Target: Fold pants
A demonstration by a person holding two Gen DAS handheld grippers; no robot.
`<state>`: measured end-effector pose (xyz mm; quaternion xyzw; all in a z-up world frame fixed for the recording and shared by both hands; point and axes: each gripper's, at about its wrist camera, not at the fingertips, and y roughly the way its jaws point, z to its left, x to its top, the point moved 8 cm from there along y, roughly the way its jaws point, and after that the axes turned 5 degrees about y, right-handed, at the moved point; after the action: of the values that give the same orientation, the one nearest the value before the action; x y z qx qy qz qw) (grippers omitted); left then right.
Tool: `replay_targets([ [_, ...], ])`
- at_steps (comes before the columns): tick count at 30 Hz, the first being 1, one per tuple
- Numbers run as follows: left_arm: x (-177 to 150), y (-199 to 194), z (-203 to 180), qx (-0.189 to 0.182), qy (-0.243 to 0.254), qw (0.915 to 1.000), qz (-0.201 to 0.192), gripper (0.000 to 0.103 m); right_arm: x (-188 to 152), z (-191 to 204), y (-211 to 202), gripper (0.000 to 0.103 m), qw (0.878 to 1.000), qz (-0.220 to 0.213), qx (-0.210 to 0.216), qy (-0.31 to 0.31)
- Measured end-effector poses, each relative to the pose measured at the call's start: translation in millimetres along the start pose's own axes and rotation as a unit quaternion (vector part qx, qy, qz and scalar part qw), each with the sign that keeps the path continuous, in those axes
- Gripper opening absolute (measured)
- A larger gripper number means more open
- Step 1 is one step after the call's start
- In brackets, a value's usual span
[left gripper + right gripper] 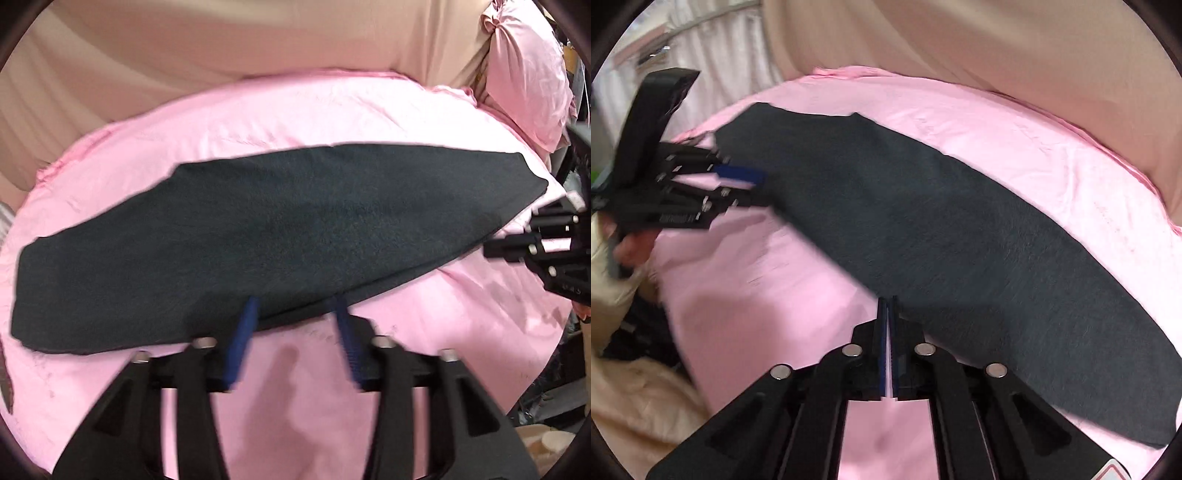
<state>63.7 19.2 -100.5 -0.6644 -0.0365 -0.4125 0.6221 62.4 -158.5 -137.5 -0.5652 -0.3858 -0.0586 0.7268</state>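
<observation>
Nearest, the left tongs (295,314) stand apart at the near edge of the long dark grey fleece pants (258,236), lying flat on the pink sheet (303,110). At three o'clock, the right tongs (887,306) are pressed together.

A: What can't you make out ahead of the left gripper (295,314)?

B: Its blue fingertips (246,314) smear with motion blur, so whether they touch the pants (258,236) edge is unclear.

A: And the right gripper (887,306)?

B: Only a thin slit shows between its pads. To its right, the pants run into the dark lens rim; to its left, the holding hand (633,245) is blurred.
</observation>
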Motion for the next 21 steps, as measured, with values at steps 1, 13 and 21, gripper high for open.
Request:
replay_targets([
  [1,-1,-3,8,0.019,-0.005,0.9998,-0.004,0.069,-5,-8,8,0.003,1.0,0.013,-0.024,0.007],
  [13,-15,-35,89,0.123,-0.104,0.9868,-0.014,0.087,81,69,62,0.032,0.995,-0.023,0.093,-0.038],
  [21,-39,-38,116,0.147,-0.12,0.9818,-0.003,0.09,73,93,63,0.004,0.992,0.001,0.093,-0.082],
])
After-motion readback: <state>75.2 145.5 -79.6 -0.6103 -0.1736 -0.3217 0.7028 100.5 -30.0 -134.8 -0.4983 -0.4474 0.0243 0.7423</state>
